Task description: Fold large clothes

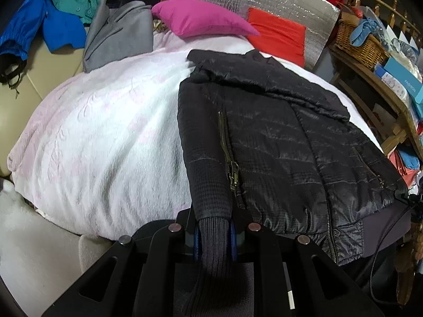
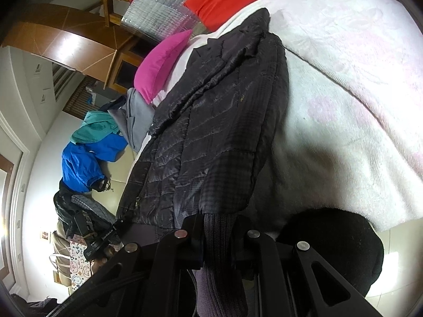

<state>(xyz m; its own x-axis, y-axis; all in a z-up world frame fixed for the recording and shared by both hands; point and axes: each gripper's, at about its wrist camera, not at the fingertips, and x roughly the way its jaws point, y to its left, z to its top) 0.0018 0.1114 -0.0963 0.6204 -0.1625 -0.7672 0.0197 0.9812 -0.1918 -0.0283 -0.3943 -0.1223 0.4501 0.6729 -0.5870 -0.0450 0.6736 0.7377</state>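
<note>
At the foot of a bed draped in a pale pink blanket (image 1: pixel 105 132), a black quilted jacket (image 1: pixel 277 132) lies front-up, filling the centre and right of the left wrist view and running from the lower centre toward the top of the right wrist view. Both tools hold ribbed knit at the jacket's near end: the left gripper (image 1: pixel 213 237), low in its frame, is clamped on a ribbed cuff (image 1: pixel 211 251) just left of the zipper (image 1: pixel 232 177), while the right gripper (image 2: pixel 218 235) pinches a ribbed cuff (image 2: pixel 216 243) at the bottom centre of its own view.

Done well, this fold likely calls for lifting both holds together and level, keeping the fabric taut so the padded body does not bunch, and carrying the near end toward the collar at the upper part of the frame before letting go. The slippery shell could slide off the blanket edge if one side leads.

Both tools point forward along the garment. The right wrist view is rolled sideways, suggesting that hand is turned over. A magenta pillow (image 1: pixel 201 18) and a red cushion (image 1: pixel 277 34) sit beyond the collar.
</note>
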